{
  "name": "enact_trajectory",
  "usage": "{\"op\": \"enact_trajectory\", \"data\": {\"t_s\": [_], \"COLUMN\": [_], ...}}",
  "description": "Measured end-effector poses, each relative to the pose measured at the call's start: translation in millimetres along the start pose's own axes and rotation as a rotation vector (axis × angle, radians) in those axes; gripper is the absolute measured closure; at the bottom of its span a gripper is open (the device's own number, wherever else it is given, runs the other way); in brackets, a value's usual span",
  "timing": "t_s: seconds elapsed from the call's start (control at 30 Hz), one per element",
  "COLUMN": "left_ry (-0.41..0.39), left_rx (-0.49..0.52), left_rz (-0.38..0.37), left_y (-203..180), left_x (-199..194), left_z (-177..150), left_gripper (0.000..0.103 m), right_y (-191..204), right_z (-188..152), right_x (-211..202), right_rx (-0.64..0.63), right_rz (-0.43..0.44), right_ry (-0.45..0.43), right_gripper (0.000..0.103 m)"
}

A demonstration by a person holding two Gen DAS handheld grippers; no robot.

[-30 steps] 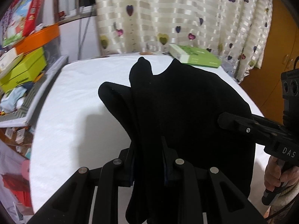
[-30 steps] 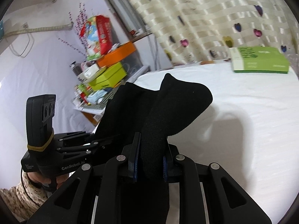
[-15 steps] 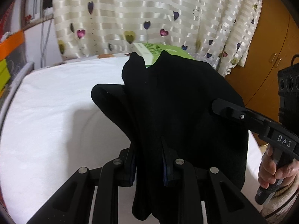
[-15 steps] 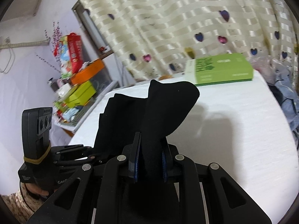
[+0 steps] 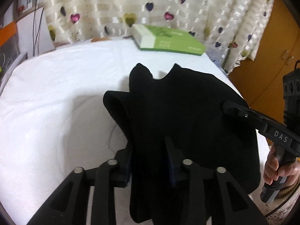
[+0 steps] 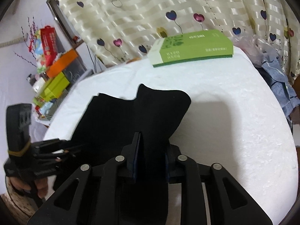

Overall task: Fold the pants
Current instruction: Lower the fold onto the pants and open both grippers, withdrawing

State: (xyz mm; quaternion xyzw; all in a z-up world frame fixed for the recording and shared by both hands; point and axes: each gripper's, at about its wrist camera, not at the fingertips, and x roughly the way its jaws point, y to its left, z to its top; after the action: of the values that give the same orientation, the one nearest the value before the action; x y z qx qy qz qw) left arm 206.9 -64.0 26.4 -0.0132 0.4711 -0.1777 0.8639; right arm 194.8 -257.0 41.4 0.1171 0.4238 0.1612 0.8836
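The black pants (image 5: 183,112) hang bunched between both grippers above the white table (image 5: 56,97). My left gripper (image 5: 150,159) is shut on one part of the black cloth, which stands up in folds ahead of the jaws. My right gripper (image 6: 151,159) is shut on another part of the pants (image 6: 131,116). The right gripper also shows at the right of the left wrist view (image 5: 230,108), its tip pressed into the cloth. The left gripper's body shows at the left of the right wrist view (image 6: 28,150).
A green box (image 5: 168,41) lies at the table's far edge, before a heart-patterned curtain (image 5: 150,5). Shelves with coloured boxes (image 6: 56,75) stand to the left. A wooden cabinet (image 5: 271,56) is at the right, with blue cloth (image 6: 277,86) beside the table.
Both grippers have swung toward the green box and lowered toward the table, carrying the pants. The cloth now sits lower in both views. Both grips are unchanged.
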Motion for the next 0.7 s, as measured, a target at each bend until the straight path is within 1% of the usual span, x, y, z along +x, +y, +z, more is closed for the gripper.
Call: {"op": "enact_trajectory", "data": {"t_s": [0.07, 0.1, 0.13, 0.2, 0.3, 0.4, 0.43, 0.53, 0.7], "left_ry": [-0.001, -0.003, -0.004, -0.005, -0.010, -0.025, -0.034, -0.057, -0.089], "left_rx": [-0.009, -0.004, 0.004, 0.015, 0.019, 0.023, 0.022, 0.011, -0.021], "left_rz": [-0.014, -0.015, -0.004, 0.020, 0.027, 0.060, 0.083, 0.115, 0.161], "left_y": [5, 6, 6, 5, 5, 6, 7, 10, 13], "left_x": [1, 0, 1, 1, 2, 0, -1, -7, -22], "left_z": [-2, -3, -4, -4, -3, -5, -7, -10, -20], "left_gripper": [0.060, 0.056, 0.054, 0.047, 0.045, 0.038, 0.038, 0.038, 0.038], "right_y": [-3, -5, -5, -6, -1, 5, 8, 15, 28], "right_z": [-3, -4, -4, -6, -10, -11, -13, -16, -28], "right_x": [2, 3, 4, 4, 5, 1, -2, -10, -33], "right_rx": [-0.003, -0.002, -0.001, -0.005, -0.047, -0.089, -0.099, -0.119, -0.126], "right_rz": [-0.016, -0.022, -0.026, -0.047, -0.123, -0.172, -0.189, -0.225, -0.242], "right_ry": [0.005, 0.007, 0.009, 0.014, 0.022, 0.014, 0.012, -0.004, -0.043], "right_gripper": [0.075, 0.073, 0.073, 0.068, 0.059, 0.059, 0.059, 0.059, 0.059]}}
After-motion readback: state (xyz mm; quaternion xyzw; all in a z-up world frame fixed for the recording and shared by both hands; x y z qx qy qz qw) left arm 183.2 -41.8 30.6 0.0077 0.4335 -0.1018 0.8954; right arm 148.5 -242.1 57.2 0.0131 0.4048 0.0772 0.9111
